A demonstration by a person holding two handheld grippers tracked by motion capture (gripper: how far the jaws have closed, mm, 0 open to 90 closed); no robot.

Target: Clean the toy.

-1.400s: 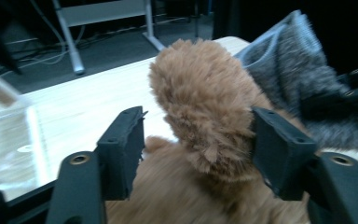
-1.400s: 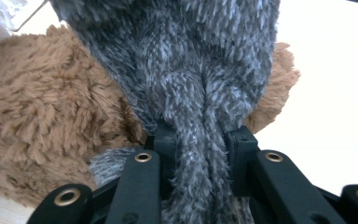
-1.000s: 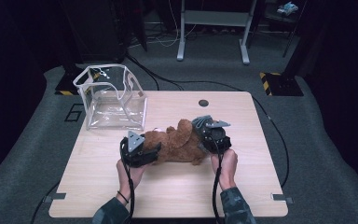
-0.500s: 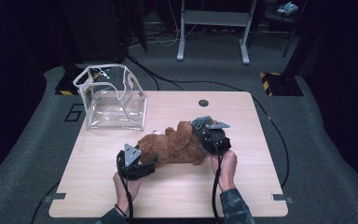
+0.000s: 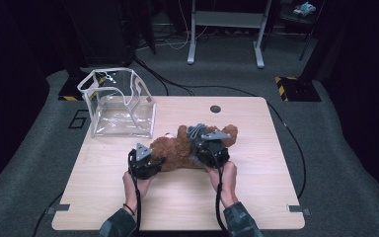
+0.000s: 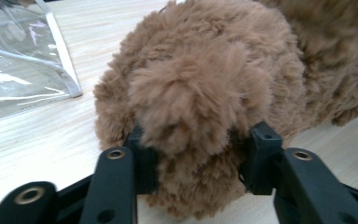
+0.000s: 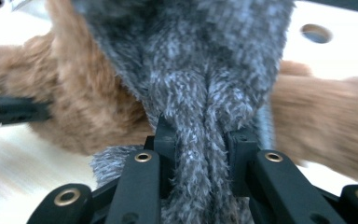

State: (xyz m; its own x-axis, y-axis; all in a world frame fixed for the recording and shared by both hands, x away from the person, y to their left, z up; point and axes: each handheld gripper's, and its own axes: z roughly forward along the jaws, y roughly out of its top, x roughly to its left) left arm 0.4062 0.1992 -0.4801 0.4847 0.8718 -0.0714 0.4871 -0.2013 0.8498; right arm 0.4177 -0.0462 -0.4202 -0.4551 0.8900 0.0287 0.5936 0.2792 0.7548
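Left gripper (image 6: 193,156) clamped on a limb of the brown plush toy (image 5: 177,150); right gripper (image 7: 200,140) pinching its grey scarf (image 7: 186,60). Toy grasped but lying on the table (image 5: 256,197); transfer to the clear bag (image 5: 116,106) apparently remains

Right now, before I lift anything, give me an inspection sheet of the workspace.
Surface: wooden table, one round hole in it.
Job's things: brown plush toy lying on the table, grey scarf on it; clear bag open, standing apart.
Clutter: nothing seen.
Grippers: left gripper jaws press a plush limb; right gripper jaws pinch the scarf.
Cables: one trails from each gripper; more on the floor.
Surroundings: dark room, grey carpet, metal stand.
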